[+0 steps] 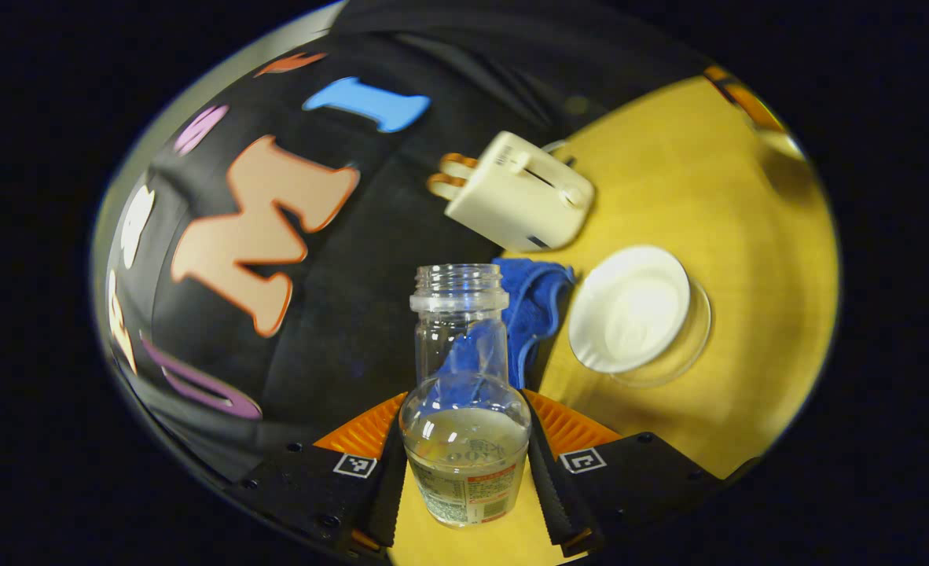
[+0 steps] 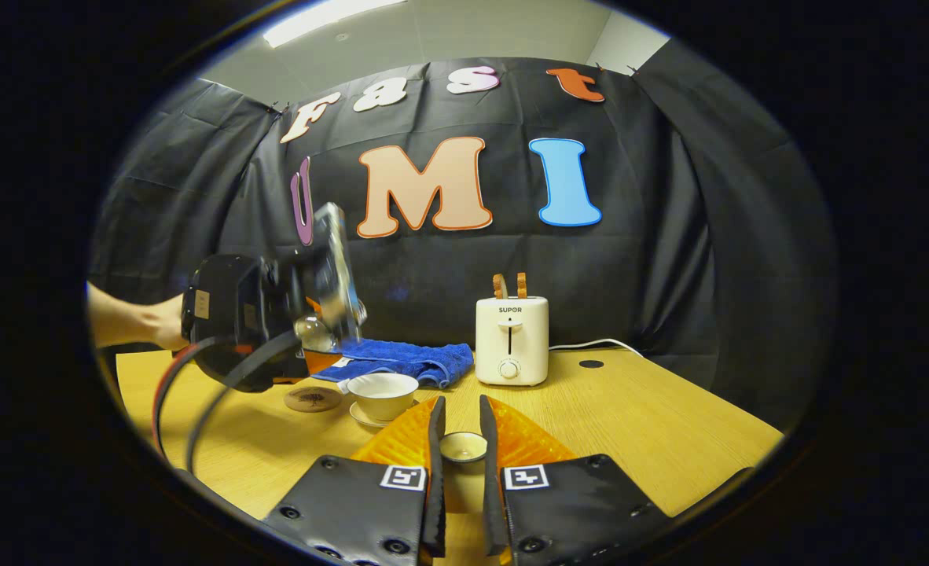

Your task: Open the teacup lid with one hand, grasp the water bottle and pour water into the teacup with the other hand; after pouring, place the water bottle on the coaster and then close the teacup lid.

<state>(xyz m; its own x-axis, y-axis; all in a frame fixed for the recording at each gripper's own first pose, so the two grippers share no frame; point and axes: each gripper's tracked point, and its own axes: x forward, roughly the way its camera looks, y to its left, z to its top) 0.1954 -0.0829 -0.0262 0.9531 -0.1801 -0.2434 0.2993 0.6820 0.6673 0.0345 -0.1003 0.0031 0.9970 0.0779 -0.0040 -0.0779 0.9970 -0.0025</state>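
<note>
The left gripper (image 1: 464,472) clamps the open water bottle (image 1: 464,409), tilted above the teacup (image 2: 383,393). The right gripper (image 2: 461,448) pinches the lid (image 2: 463,446).

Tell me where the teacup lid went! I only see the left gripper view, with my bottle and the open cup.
Observer: The right hand-held gripper has the lid pinched between its fingers, on the near side of the teacup.
Operator: Where do I put things down after?
Observer: A round brown coaster lies on the table, just left of the teacup in the right gripper view.
Operator: How do I look from over there?
Observer: The left hand-held gripper holds the water bottle tilted, up off the table.
</note>
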